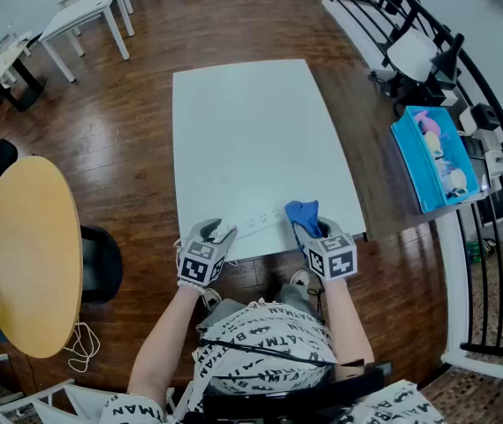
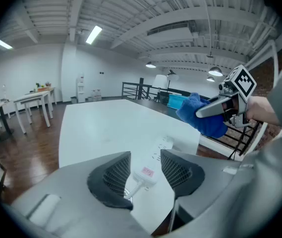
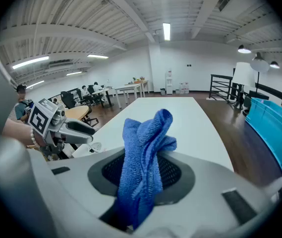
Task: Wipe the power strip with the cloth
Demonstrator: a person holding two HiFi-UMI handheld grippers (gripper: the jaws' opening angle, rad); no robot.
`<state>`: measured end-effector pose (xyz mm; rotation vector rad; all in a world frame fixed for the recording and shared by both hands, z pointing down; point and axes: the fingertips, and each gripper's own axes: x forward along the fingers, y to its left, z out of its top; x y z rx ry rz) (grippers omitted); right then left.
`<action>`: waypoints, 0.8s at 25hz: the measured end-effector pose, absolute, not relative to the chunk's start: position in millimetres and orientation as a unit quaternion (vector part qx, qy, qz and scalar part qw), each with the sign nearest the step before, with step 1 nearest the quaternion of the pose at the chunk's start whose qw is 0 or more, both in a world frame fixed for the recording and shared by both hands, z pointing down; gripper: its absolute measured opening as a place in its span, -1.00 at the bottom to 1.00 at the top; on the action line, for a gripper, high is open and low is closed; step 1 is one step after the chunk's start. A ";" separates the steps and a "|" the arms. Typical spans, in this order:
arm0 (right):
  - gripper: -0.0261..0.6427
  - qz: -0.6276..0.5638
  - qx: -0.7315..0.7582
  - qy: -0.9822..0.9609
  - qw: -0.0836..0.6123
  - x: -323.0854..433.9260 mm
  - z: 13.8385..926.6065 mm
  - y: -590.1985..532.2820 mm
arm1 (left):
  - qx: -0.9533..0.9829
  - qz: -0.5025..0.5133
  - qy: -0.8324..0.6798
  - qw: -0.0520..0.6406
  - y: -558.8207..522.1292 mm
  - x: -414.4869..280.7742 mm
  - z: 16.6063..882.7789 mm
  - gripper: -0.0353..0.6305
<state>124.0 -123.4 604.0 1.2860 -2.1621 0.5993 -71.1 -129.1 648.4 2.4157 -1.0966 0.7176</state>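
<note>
A white power strip (image 1: 260, 222) lies near the front edge of the white table (image 1: 251, 131), running up to the right. My left gripper (image 1: 220, 234) is at its left end; in the left gripper view the pads sit against both sides of that end (image 2: 147, 171), where a pink label and the cable show. My right gripper (image 1: 308, 228) is shut on a bunched blue cloth (image 1: 302, 210) that hangs between its jaws (image 3: 143, 162). It hovers over the strip's right end, and the cloth (image 2: 200, 118) is just above the table.
A round wooden table (image 1: 26, 254) and a black chair (image 1: 101, 263) stand to the left. A blue bin (image 1: 432, 157) with small items sits to the right by a black railing (image 1: 499, 104). White desks (image 1: 92, 11) are at the far left.
</note>
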 end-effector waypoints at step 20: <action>-0.52 0.249 0.523 -0.767 0.277 146.6 617.0 -104.4 | 0.891 0.392 -0.203 0.105 -130.0 -29.6 720.3 0.34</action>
